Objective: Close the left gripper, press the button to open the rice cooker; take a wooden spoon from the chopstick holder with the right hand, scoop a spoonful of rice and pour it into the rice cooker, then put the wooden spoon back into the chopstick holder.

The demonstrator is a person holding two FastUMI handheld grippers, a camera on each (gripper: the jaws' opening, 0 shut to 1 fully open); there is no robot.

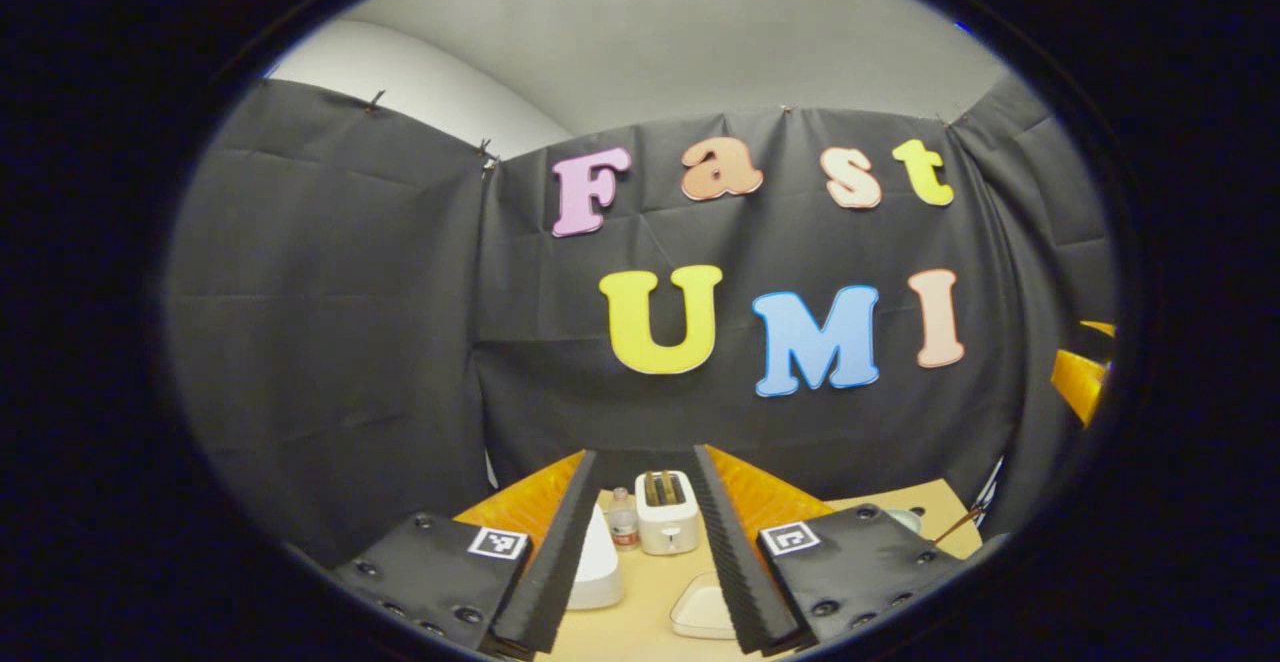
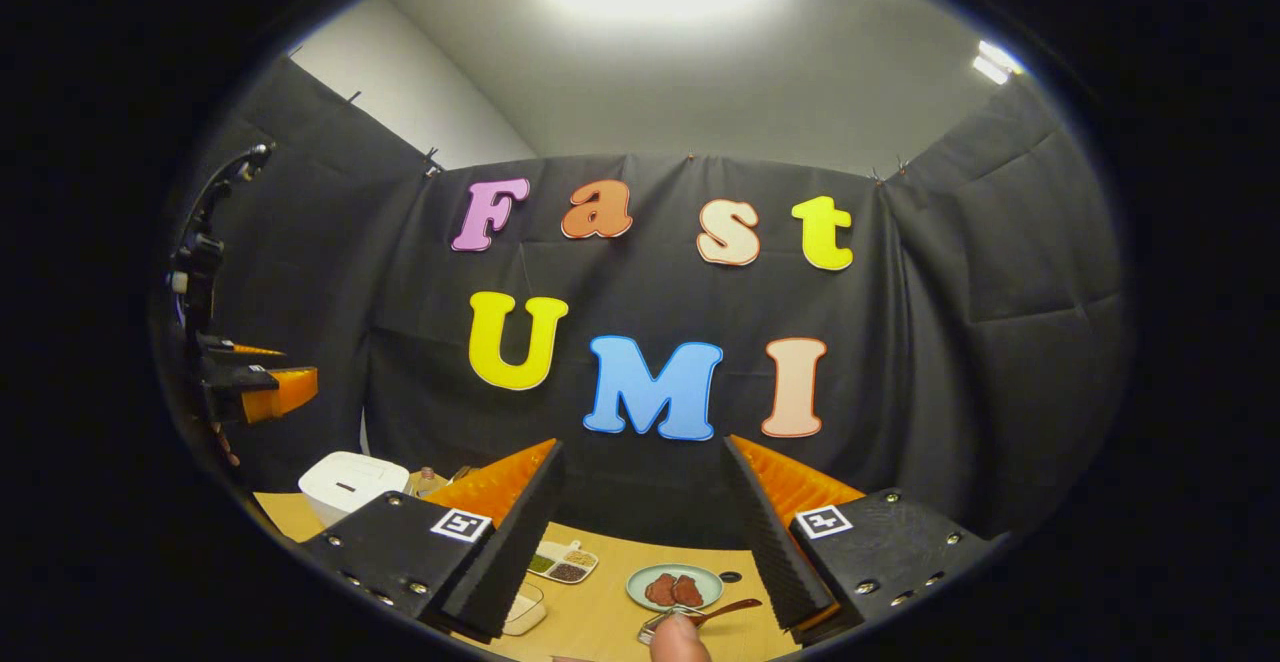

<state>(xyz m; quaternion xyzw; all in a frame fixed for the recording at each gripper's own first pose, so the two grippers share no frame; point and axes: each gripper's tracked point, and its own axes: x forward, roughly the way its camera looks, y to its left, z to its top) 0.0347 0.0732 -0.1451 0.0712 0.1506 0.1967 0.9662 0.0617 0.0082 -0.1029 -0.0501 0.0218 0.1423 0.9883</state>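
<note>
The counter (image 2: 600,602) carries the white rice cooker (image 2: 350,482), lid down. Both my hand-held grippers — left (image 1: 640,542), right (image 2: 640,542) — hang open above it. I should close the left fully, then press squarely. Well right of the cooker lies a wooden spoon (image 2: 725,610); the button's hard to make out.

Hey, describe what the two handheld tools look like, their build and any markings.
Left tool and right tool match: each has two long, wedge-shaped fingers with ribbed inner faces, mounted on dark blocks studded with screws. Each block carries a small square black-and-white marker. In the right gripper view, the left tool appears far off under a dark bracket.
</note>
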